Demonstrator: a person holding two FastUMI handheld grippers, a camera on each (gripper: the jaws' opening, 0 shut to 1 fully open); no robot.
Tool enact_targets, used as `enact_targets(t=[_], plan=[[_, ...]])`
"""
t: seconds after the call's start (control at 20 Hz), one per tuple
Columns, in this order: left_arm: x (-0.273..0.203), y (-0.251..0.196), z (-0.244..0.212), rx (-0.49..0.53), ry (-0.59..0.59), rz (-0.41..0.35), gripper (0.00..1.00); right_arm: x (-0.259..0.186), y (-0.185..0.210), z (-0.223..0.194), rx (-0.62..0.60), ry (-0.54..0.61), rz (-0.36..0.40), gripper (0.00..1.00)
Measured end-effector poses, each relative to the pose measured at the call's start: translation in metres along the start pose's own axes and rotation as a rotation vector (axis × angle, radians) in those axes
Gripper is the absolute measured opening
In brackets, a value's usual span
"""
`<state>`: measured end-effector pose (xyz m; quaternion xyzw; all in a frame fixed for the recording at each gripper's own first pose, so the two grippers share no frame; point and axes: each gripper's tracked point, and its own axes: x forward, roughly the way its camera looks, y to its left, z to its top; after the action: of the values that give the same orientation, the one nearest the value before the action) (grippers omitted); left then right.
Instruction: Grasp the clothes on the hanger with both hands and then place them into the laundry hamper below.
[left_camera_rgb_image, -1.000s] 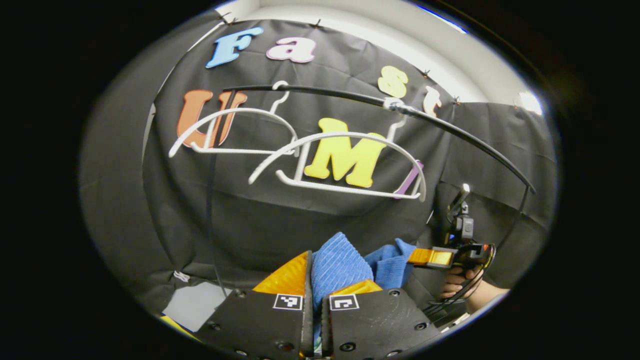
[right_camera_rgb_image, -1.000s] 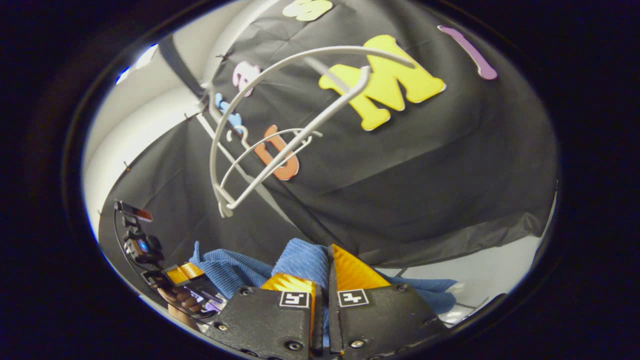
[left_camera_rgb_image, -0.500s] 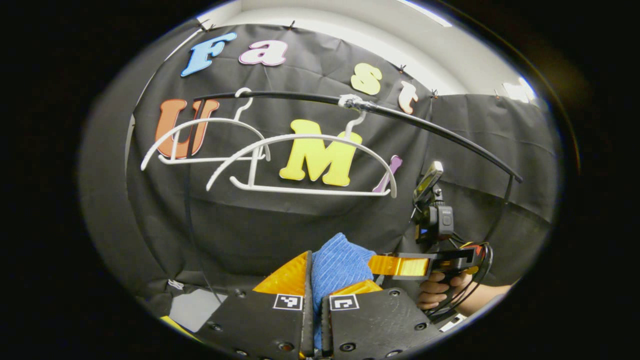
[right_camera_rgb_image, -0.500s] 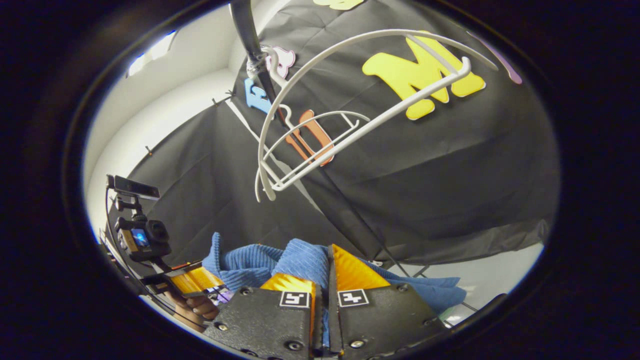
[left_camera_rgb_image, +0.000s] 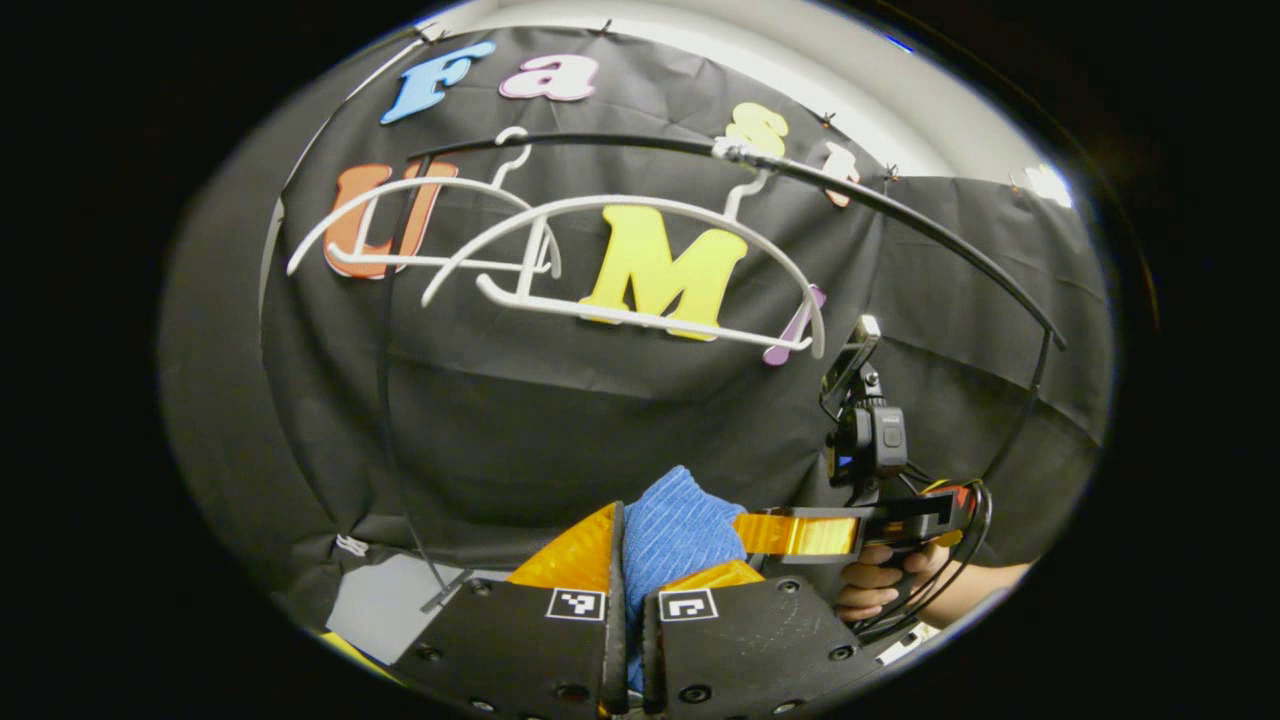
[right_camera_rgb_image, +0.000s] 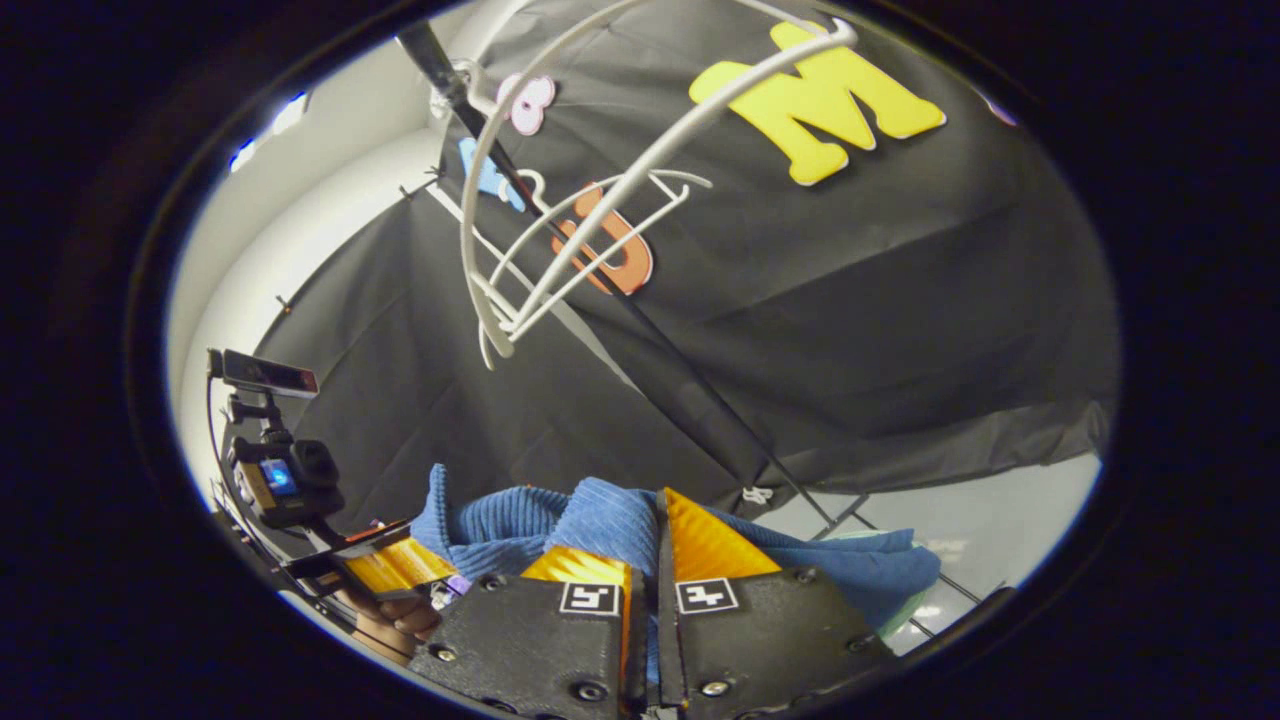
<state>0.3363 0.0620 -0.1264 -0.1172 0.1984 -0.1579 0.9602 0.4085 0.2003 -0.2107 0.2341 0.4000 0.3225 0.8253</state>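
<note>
A blue ribbed garment (left_camera_rgb_image: 672, 530) bulges up between the fingers of my left gripper (left_camera_rgb_image: 628, 560), which is shut on it. In the right gripper view the same blue garment (right_camera_rgb_image: 500, 525) spreads left and right of my right gripper (right_camera_rgb_image: 652, 545), shut on a fold of it. Two bare white hangers (left_camera_rgb_image: 640, 260) hang from a black rail (left_camera_rgb_image: 900, 230) above, well clear of the cloth. The other gripper (left_camera_rgb_image: 800, 532), held by a hand (left_camera_rgb_image: 870, 585), reaches in from the right in the left gripper view. The hamper is hidden.
The rail's thin black upright (left_camera_rgb_image: 385, 400) runs down at the left. Pale floor (right_camera_rgb_image: 960, 545) lies past the hem of the black cloth wall. The other gripper with its camera (right_camera_rgb_image: 290, 480) sits at the lower left of the right gripper view.
Both grippers have dropped with the blue garment, so hangers and rail now sit higher in both views. More floor shows in the right gripper view. Both grips are unchanged.
</note>
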Motion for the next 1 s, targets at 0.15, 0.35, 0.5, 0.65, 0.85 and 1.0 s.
enact_targets(t=[0.15, 0.35, 0.5, 0.65, 0.85, 1.0], plan=[[0.005, 0.011, -0.020, -0.013, 0.040, 0.027, 0.06, 0.013, -0.015, -0.017, 0.026, 0.047, -0.021, 0.08], [0.012, 0.031, -0.047, -0.044, 0.091, 0.066, 0.06, 0.031, -0.025, -0.027, 0.060, 0.100, -0.055, 0.08], [0.022, 0.046, -0.065, -0.065, 0.129, 0.100, 0.06, 0.028, -0.030, -0.031, 0.083, 0.138, -0.098, 0.03], [0.029, 0.060, -0.091, -0.071, 0.176, 0.128, 0.06, 0.025, -0.032, -0.037, 0.105, 0.181, -0.138, 0.08], [0.038, 0.073, -0.122, -0.097, 0.240, 0.159, 0.06, 0.023, -0.048, -0.046, 0.102, 0.234, -0.218, 0.08], [0.034, 0.074, -0.129, -0.115, 0.289, 0.182, 0.06, 0.020, -0.060, -0.051, 0.103, 0.270, -0.287, 0.08]])
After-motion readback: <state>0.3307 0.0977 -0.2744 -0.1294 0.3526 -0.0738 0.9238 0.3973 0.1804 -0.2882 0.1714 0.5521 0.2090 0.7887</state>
